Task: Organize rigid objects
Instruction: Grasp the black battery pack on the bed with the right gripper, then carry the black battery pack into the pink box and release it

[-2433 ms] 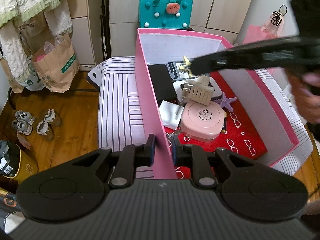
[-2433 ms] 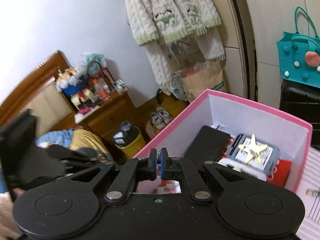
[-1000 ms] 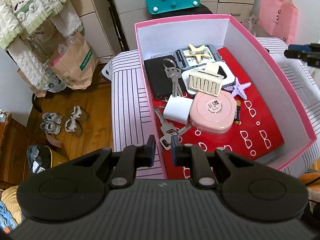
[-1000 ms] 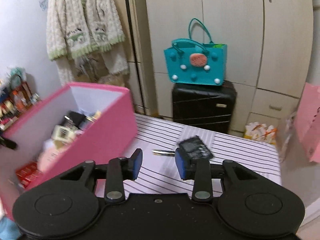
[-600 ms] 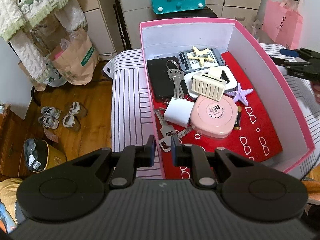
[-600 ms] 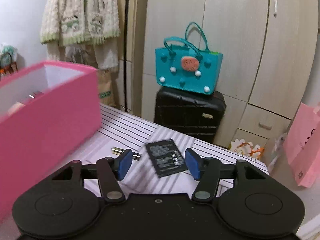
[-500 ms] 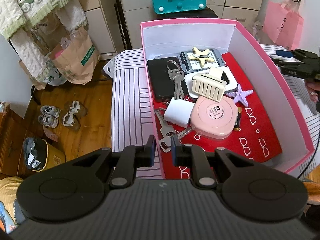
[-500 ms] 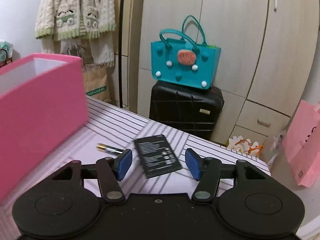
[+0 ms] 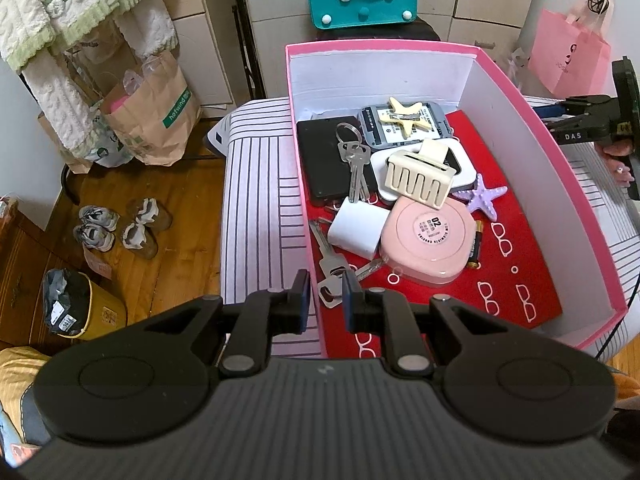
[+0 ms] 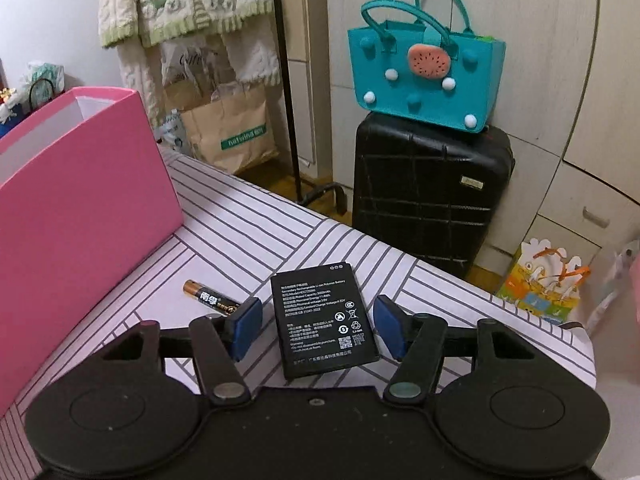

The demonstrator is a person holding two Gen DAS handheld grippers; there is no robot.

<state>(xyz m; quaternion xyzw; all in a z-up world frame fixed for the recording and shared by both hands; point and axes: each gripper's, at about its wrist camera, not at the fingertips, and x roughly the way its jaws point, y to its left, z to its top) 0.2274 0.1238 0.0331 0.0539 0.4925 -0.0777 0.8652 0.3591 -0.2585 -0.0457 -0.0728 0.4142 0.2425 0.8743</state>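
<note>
Flat black battery point(image 10: 323, 319) on striped cover point(image 10: 248, 236)

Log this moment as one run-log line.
left gripper: shut on pink box wall | right gripper: closing, straddling flat battery, no contact | AA battery: on bedcover

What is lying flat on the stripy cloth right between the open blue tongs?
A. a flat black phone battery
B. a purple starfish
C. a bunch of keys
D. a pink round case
A: in the right wrist view a flat black phone battery lies on the striped cloth between the pads of the right tongs, which are closing but not yet touching it.
</note>
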